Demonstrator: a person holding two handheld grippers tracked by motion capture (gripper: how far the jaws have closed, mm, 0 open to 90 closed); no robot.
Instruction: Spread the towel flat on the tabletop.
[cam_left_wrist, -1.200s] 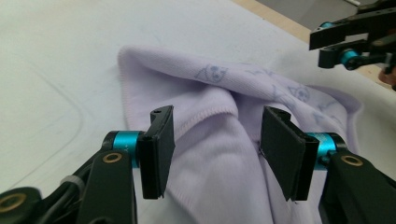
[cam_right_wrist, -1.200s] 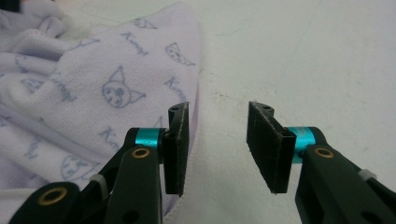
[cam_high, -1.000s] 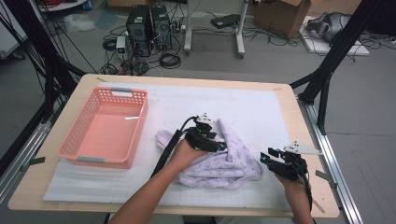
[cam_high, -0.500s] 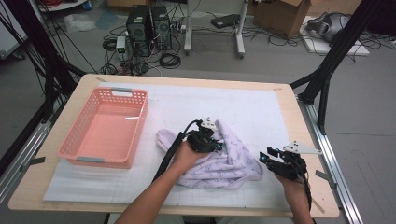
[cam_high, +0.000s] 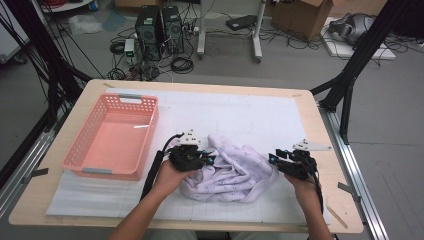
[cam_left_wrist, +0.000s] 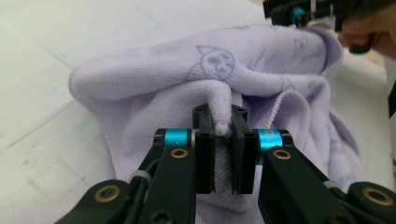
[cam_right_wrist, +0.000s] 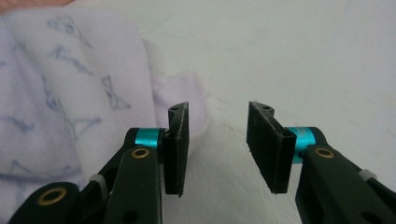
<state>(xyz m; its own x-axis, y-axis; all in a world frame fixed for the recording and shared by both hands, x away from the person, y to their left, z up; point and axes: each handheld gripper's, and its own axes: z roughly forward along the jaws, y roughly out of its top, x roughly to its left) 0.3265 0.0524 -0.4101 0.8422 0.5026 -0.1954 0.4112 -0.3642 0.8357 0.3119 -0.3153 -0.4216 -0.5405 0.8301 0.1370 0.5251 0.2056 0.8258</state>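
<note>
From above, the lilac towel (cam_high: 235, 170) lies crumpled on the bench (cam_high: 310, 120), right of the empty pink basket (cam_high: 114, 137). The left tool (cam_left_wrist: 223, 133) pinches a towel fold tightly. The right tool (cam_right_wrist: 217, 135) gapes wide beside the towel's edge, holding nothing.

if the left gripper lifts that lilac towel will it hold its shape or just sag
It will probably sag: the lilac towel lies crumpled in soft folds, and the left gripper has pinched a ridge of it that bends freely. It looks light, thin terry. The looped pile should resist slipping, but only that fold is held, so the rest will likely drape and trail.
</note>
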